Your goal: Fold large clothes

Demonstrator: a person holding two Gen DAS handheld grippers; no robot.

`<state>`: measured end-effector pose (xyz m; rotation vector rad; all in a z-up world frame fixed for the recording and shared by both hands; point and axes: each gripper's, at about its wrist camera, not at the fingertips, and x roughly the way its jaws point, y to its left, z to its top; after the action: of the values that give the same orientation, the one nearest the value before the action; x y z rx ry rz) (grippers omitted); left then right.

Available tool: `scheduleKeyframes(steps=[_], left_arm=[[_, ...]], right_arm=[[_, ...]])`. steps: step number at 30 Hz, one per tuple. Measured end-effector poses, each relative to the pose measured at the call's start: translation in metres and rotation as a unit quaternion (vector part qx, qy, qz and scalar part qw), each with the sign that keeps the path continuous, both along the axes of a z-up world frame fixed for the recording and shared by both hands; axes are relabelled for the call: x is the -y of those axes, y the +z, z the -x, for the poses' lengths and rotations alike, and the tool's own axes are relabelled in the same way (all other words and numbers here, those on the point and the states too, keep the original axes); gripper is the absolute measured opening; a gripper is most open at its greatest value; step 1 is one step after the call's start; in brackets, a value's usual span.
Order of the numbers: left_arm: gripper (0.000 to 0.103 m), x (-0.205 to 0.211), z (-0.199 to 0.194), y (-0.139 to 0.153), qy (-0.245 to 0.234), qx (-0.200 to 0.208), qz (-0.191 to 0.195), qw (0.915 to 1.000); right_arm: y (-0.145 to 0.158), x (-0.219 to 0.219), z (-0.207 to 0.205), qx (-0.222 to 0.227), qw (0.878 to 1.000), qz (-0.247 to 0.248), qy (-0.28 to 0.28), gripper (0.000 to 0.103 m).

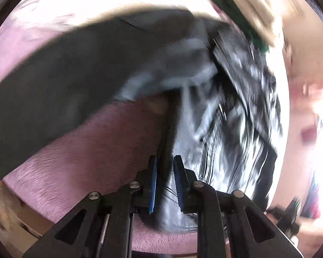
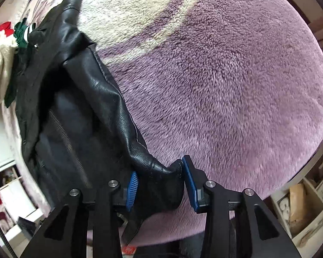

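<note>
No readable writing anywhere – no brand or label on the jacket; the red patch at the bottom edge of the right wrist view is too small to make out. Your right gripper (image 2: 159,185) has its blue pads (image 2: 132,189) set wide with a bunched corner of the black leather jacket (image 2: 84,99) sitting between them; the pad on the right touches the leather, but you can't confirm a firm pinch from this frame. Your left gripper (image 1: 165,180) has its pads close together with a dark edge of the jacket (image 1: 226,111) running up through the narrow gap – looks clamped on it. Right wrist view is sharp: the jacket lies on the purple fleece blanket (image 2: 226,90), crumpled lengthwise, grained leather outside, dark lining and a metal zipper (image 2: 64,137) exposed, collar end far from you. It also shows a red-white-green knit garment (image 2: 4,49) touching the jacket's far side, and shelving (image 2: 308,204) low right. Left wrist view is motion-blurred: leather glare, the grey-blue lining (image 1: 178,64) lifted, plus a large dark grey panel (image 1: 53,81) arcing over the blanket (image 1: 97,142) – you can't tell what that panel is. The knit only shows there as a green and cream smear at the top.
</note>
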<state>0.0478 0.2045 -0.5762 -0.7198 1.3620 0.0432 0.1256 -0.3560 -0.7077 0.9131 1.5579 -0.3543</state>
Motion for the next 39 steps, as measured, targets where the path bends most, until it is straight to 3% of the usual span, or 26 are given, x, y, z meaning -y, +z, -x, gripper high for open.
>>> scheduleKeyframes(steps=[2,5,7,8,9,10,12,17,18,19,20,23,25,27,28,30,32,33,34,36,37,38,39], left_arm=[[0.021,-0.03,0.017,0.007,0.063,0.005,0.001,0.998],[0.041,-0.072,0.039,-0.008,0.164,-0.015,0.025,0.986],[0.057,-0.098,0.055,-0.026,0.224,-0.033,0.054,0.9726],[0.066,-0.112,0.064,-0.041,0.262,-0.046,0.078,0.9608],[0.066,-0.122,0.07,-0.051,0.289,-0.051,0.098,0.9509],[0.066,-0.133,0.078,-0.061,0.324,-0.05,0.124,0.9366],[0.066,-0.128,0.074,-0.068,0.36,-0.046,0.141,0.9209],[0.062,-0.148,0.08,-0.059,0.41,-0.052,0.121,0.9023],[0.046,-0.152,0.079,-0.055,0.42,-0.049,0.109,0.8997],[0.033,-0.156,0.077,-0.051,0.426,-0.047,0.093,0.8988],[0.011,-0.168,0.076,-0.043,0.43,-0.038,0.069,0.8995],[0.007,-0.188,0.063,-0.022,0.424,0.01,0.03,0.9051],[0.007,-0.203,0.049,-0.014,0.399,0.033,0.015,0.9161],[0.007,-0.214,0.038,-0.027,0.377,0.037,0.034,0.9248],[0.008,-0.22,0.035,-0.036,0.374,0.033,0.061,0.9247],[0.019,-0.226,0.039,-0.055,0.379,0.024,0.109,0.9189],[0.031,-0.228,0.044,-0.071,0.399,0.03,0.162,0.9019],[0.031,-0.233,0.048,-0.077,0.417,0.036,0.177,0.8907],[0.031,-0.235,0.05,-0.079,0.432,0.037,0.185,0.8822],[0.031,-0.237,0.051,-0.077,0.456,0.032,0.177,0.8713],[0.031,-0.233,0.045,-0.066,0.454,0.023,0.135,0.8805],[0.026,-0.225,0.031,-0.053,0.439,0.013,0.078,0.8951],[0.015,-0.22,0.02,-0.038,0.417,0.012,0.019,0.9086]], right_arm=[[0.01,0.0,0.011,-0.007,1.0,-0.008,-0.009,0.046],[0.027,0.0,0.025,-0.015,1.0,0.0,-0.006,0.046],[0.036,-0.005,0.013,-0.018,1.0,0.009,0.001,0.046],[0.041,-0.015,0.013,-0.022,1.0,0.018,0.01,0.046],[0.04,-0.02,0.002,-0.023,0.999,0.025,0.015,0.046],[0.04,-0.053,-0.019,-0.022,0.999,0.037,0.024,0.046],[0.044,-0.077,-0.033,-0.018,0.997,0.059,0.045,0.046],[0.05,-0.141,-0.085,0.01,0.991,0.087,0.099,0.046],[0.055,-0.143,-0.101,0.017,0.99,0.094,0.108,0.046],[0.06,-0.161,-0.107,0.032,0.987,0.095,0.124,0.046],[0.064,-0.18,-0.114,0.042,0.984,0.102,0.143,0.046],[0.072,-0.216,-0.128,0.064,0.974,0.116,0.184,0.046],[0.072,-0.236,-0.136,0.07,0.968,0.116,0.212,0.046],[0.064,-0.237,-0.145,0.069,0.966,0.101,0.226,0.046],[0.061,-0.242,-0.144,0.066,0.966,0.094,0.23,0.046],[0.057,-0.25,-0.142,0.065,0.968,0.075,0.228,0.046],[0.054,-0.253,-0.145,0.063,0.973,0.059,0.213,0.046],[0.048,-0.247,-0.147,0.06,0.975,0.055,0.206,0.049],[0.031,-0.245,-0.159,0.058,0.977,0.053,0.199,0.055],[0.03,-0.241,-0.166,0.055,0.98,0.048,0.184,0.06],[0.029,-0.24,-0.168,0.052,0.982,0.05,0.175,0.06],[0.026,-0.239,-0.17,0.046,0.984,0.055,0.166,0.06],[0.02,-0.24,-0.179,0.042,0.985,0.059,0.159,0.06]])
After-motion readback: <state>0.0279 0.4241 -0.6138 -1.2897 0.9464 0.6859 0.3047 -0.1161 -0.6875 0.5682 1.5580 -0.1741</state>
